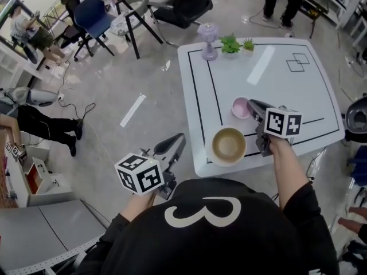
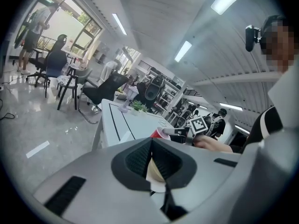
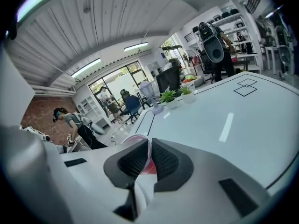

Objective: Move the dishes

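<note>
A pink bowl [image 1: 239, 107] stands on the white table [image 1: 281, 85] near its front. My right gripper [image 1: 253, 105] is shut on the bowl's right rim; in the right gripper view that rim [image 3: 135, 139] runs between the pads of the right gripper [image 3: 149, 149]. A larger cream bowl [image 1: 228, 145] sits by the table's front edge, untouched. My left gripper [image 1: 180, 137] hangs off the table's left side, shut and holding nothing, its tips short of the cream bowl. In the left gripper view a sliver of the cream bowl [image 2: 156, 172] shows past the left gripper [image 2: 152, 146].
At the table's far edge stand a lilac stemmed ornament [image 1: 207, 40] and two small potted plants [image 1: 230, 43]. Black lines and two square outlines [image 1: 297, 62] mark the tabletop. Chairs [image 1: 94, 17] and people stand on the floor around.
</note>
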Motion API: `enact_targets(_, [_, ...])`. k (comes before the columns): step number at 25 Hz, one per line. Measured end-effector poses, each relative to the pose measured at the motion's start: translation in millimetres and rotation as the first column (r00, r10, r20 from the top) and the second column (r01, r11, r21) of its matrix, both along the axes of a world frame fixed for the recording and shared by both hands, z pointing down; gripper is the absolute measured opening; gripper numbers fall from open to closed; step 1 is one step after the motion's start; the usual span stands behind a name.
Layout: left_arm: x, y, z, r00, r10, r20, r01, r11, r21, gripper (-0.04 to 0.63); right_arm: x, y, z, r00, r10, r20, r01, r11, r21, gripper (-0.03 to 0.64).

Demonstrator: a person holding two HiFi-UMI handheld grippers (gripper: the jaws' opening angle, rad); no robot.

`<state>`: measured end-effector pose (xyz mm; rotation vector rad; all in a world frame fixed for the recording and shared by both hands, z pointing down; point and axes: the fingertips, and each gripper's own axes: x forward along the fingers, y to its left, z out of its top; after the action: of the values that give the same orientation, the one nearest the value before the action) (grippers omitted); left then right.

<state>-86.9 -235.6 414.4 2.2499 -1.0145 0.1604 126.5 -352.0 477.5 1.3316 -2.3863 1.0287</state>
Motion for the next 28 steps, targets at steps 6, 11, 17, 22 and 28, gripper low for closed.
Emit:
enact_targets(6, [-7, 1, -1, 0.999, -0.032, 0.002, 0.032, 0.999, -0.004, 0.003, 1, -8, 13, 1.000, 0.007, -0.007, -0.008, 0.999, -0.039, 0.040])
enact_targets(11, [-10, 5, 1, 0.999, -0.047, -0.001, 0.047, 0.999, -0.010, 0.003, -2, -11, 17, 1.000, 0.000, -0.007, -0.001, 0.999, -0.054, 0.063])
enact_targets(17, [-13, 13, 1, 0.998, -0.056, -0.004, 0.056, 0.998, -0.021, 0.003, -6, -8, 11, 1.000, -0.025, 0.002, 0.025, 0.999, -0.029, 0.160])
enact_targets(22, [-15, 22, -1, 0.998, -0.058, -0.003, 0.058, 0.998, -0.026, 0.003, -9, 2, -2, 0.998, -0.058, 0.005, 0.058, 0.998, 0.021, 0.250])
enact_targets(28, [-18, 31, 0, 0.999, -0.049, -0.011, 0.048, 0.998, -0.039, 0.003, -3, 20, -8, 0.998, -0.058, -0.022, 0.059, 0.997, 0.042, 0.272])
